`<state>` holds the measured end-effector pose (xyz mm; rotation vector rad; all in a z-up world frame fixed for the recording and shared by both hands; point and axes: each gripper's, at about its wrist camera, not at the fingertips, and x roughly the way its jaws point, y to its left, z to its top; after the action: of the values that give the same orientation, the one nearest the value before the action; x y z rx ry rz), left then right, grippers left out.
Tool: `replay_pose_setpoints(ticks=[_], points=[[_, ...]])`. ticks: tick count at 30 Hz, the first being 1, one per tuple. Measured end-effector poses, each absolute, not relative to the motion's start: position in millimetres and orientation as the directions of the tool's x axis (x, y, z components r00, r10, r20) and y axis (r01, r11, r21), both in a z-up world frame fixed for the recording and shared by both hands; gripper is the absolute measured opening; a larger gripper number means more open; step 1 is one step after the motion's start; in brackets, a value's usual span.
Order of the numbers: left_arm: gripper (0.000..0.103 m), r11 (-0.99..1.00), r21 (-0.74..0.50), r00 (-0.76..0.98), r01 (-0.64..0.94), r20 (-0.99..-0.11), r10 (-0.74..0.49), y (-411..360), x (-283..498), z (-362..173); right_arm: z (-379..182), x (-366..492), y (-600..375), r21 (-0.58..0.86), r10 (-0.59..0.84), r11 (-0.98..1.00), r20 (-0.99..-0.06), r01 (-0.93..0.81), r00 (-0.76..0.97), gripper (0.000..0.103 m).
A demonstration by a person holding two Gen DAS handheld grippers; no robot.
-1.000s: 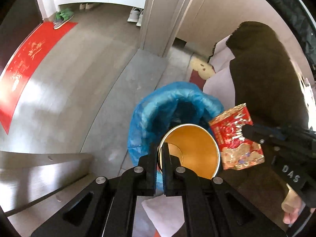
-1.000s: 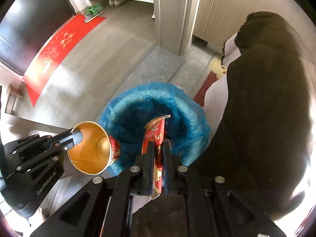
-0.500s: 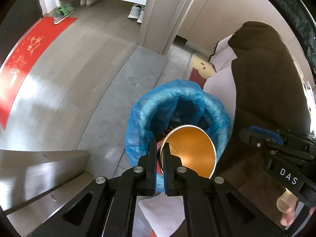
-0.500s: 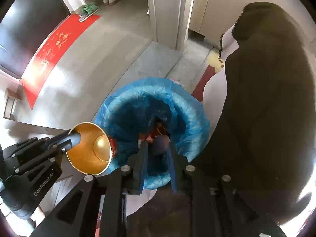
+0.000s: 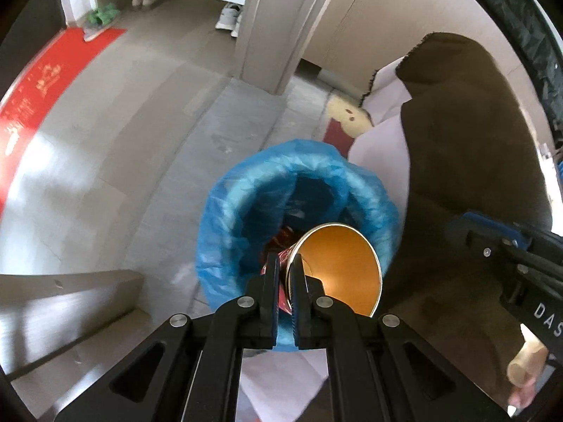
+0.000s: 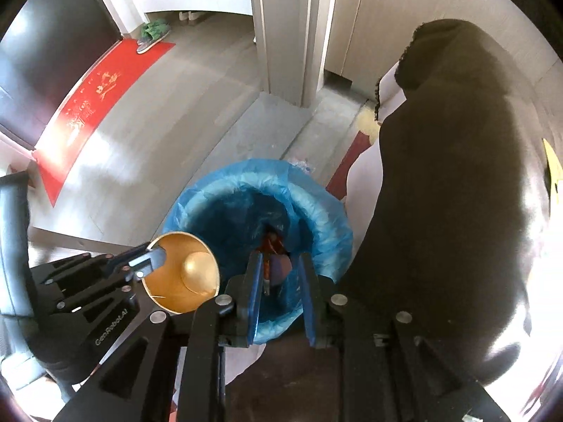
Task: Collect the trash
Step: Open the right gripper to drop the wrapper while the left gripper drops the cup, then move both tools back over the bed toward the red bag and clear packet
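Note:
A bin lined with a blue bag (image 5: 246, 190) (image 6: 316, 204) stands on the floor below both grippers. My left gripper (image 5: 284, 263) (image 6: 151, 263) is shut on the rim of a paper cup (image 5: 341, 267) (image 6: 183, 277), gold inside and red outside, tipped on its side over the bin's near edge. My right gripper (image 6: 279, 263) hangs open over the bin mouth, with nothing between its blue pads. A red snack wrapper (image 6: 272, 246) (image 5: 281, 237) lies down inside the bag.
A dark brown throw (image 6: 457, 176) covers pale furniture right of the bin. A grey pillar (image 5: 278, 35) rises behind it. A red doormat (image 6: 91, 105) and shoes (image 5: 228, 21) lie on the far floor. A wooden ledge (image 5: 70, 299) sits lower left.
My right gripper opened and the red wrapper it held dropped into the blue bag. The left gripper kept its grip on the cup and stayed over the bin's edge.

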<state>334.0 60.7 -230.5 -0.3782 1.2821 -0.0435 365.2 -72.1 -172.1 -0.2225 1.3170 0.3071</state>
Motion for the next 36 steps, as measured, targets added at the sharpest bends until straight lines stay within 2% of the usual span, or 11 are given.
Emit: replay_pose_setpoints(ticks=[4,12,22,28,30,34,36], points=[[0.006,0.925,-0.329,0.254,-0.191,-0.927,-0.277,58.5,336.1,-237.0,-167.1,362.5,-74.0,0.016,0.103,0.937,-0.967,-0.349,0.232,0.019],[0.006,0.949,-0.268,0.287,-0.167,-0.934,-0.213,48.5,331.8,-217.2,-159.5,355.8,-81.2,0.059,0.145,0.939,-0.961,-0.34,0.234,0.019],[0.006,0.983,-0.161,0.504,-0.083,-0.858,-0.098,21.0,301.7,-117.6,-99.4,313.0,-110.5,0.107,0.246,0.932,-0.889,-0.347,0.387,0.019],[0.006,0.98,-0.195,0.511,0.028,-0.84,-0.182,-35.5,308.3,-89.5,-52.0,281.7,-176.0,0.096,0.249,0.948,-0.815,-0.303,0.523,0.023],[0.006,0.982,-0.178,0.508,0.07,-0.84,-0.189,-61.3,313.0,-88.7,-46.2,274.4,-202.2,0.068,0.214,0.96,-0.804,-0.272,0.554,0.024],[0.006,0.955,-0.246,0.492,0.166,-0.819,-0.296,-107.5,327.5,-89.6,-45.5,261.3,-259.8,-0.011,0.118,0.978,-0.792,-0.207,0.599,0.025],[0.006,0.941,-0.256,0.489,0.221,-0.806,-0.334,-130.7,339.5,-88.7,-48.5,260.4,-282.2,-0.004,0.104,0.984,-0.798,-0.178,0.594,0.025]])
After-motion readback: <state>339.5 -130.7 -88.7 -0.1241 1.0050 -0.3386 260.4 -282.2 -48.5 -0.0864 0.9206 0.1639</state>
